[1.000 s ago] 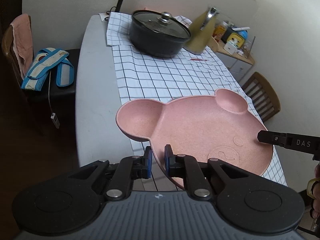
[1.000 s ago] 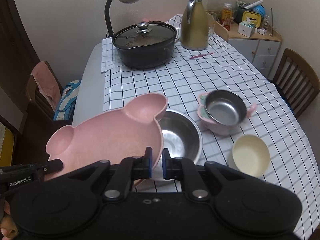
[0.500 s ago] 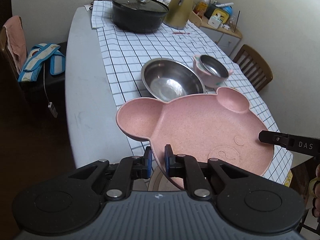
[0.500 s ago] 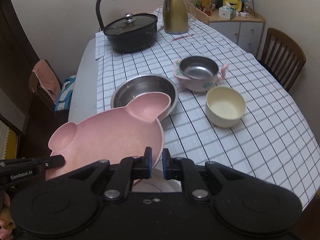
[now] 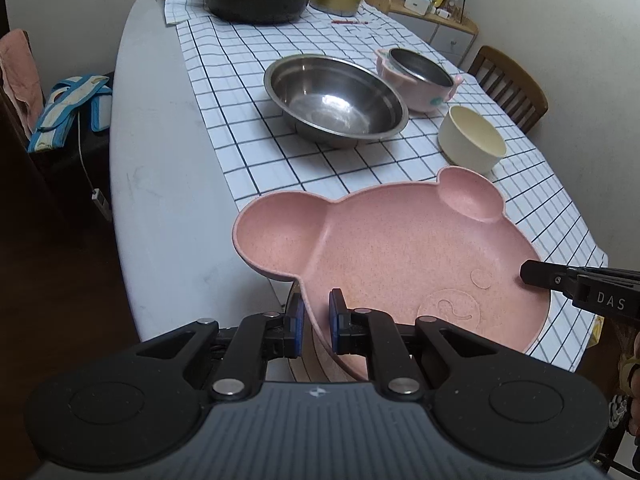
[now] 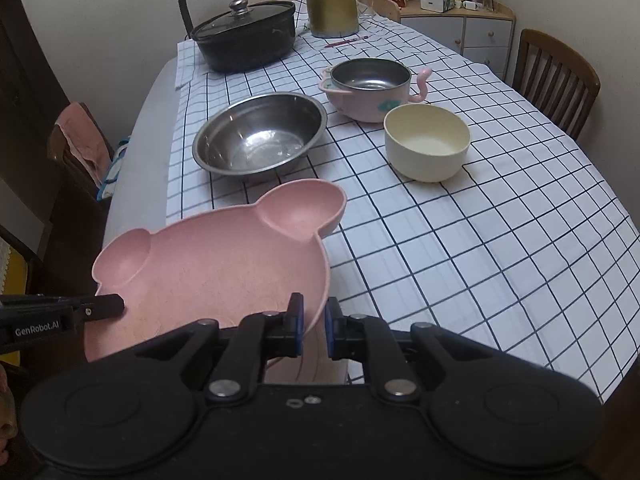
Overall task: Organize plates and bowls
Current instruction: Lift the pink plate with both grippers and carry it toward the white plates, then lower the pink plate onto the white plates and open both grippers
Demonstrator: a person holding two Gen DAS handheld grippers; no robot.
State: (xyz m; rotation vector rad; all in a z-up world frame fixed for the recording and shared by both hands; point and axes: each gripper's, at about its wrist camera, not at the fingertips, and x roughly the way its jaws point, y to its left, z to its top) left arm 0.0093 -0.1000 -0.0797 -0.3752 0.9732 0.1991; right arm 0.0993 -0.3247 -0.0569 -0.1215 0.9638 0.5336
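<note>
Plate [image 5: 400,256], pink and bear-shaped with two ear compartments, occupies the lower centre of the left wrist view and the lower left of the right wrist view, at the near edge of the checked tablecloth [image 6: 480,240]; left gripper [image 5: 316,324] is clenched on its near rim, blue pads on either side of the wall just below the left ear; right gripper [image 6: 314,326] is likewise clamped on the rim at the opposite side, its black finger entering the left wrist view from the right edge and resting on the plate's inner face; both grippers point steeply downward toward the table, one at each side of the plate; whether the plate's underside touches the cloth cannot be told, though a pale round edge shows directly beneath it in both views; beyond the plate, toward the upper centre, a large steel bowl [image 5: 336,100] sits on the cloth; just beside it to the right stands a pink handled bowl [image 6: 370,88] with a steel liner; a cream bowl [image 6: 426,142] stands near that, apart from the plate; a lidded black pot [image 6: 244,40] and a gold jug [image 6: 332,0] stand at the far end of the table.
</note>
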